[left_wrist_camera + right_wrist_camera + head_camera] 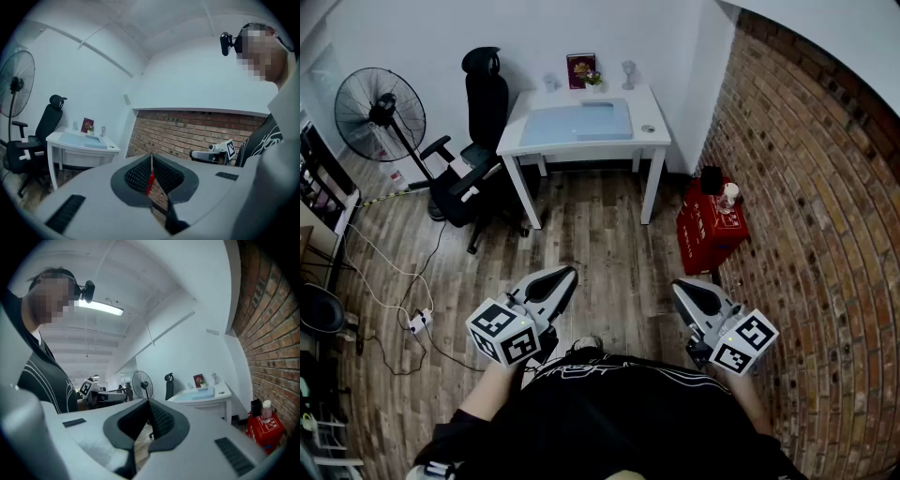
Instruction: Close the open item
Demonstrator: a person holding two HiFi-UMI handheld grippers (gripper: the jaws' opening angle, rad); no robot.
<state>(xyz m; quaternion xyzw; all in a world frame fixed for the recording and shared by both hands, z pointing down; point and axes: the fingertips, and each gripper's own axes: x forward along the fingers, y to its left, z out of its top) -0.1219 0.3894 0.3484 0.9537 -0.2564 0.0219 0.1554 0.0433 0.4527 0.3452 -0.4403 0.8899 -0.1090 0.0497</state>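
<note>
A white desk (652,139) stands against the far wall, well ahead of me. On it lies a flat light-blue thing (581,122); whether it is open I cannot tell from here. My left gripper (565,274) and right gripper (680,284) hang close to my body over the wooden floor, far from the desk. Both are shut with nothing between the jaws. The left gripper view has its closed jaws (151,157) aimed at the brick wall, with the desk (79,140) to the left. In the right gripper view the jaws (149,401) are closed too, and the desk (201,393) lies to the right.
A black office chair (473,150) and a standing fan (380,112) are left of the desk. A red crate (711,225) with a bottle on it sits by the brick wall (825,206) on the right. Cables and a power strip (419,321) lie on the floor at left.
</note>
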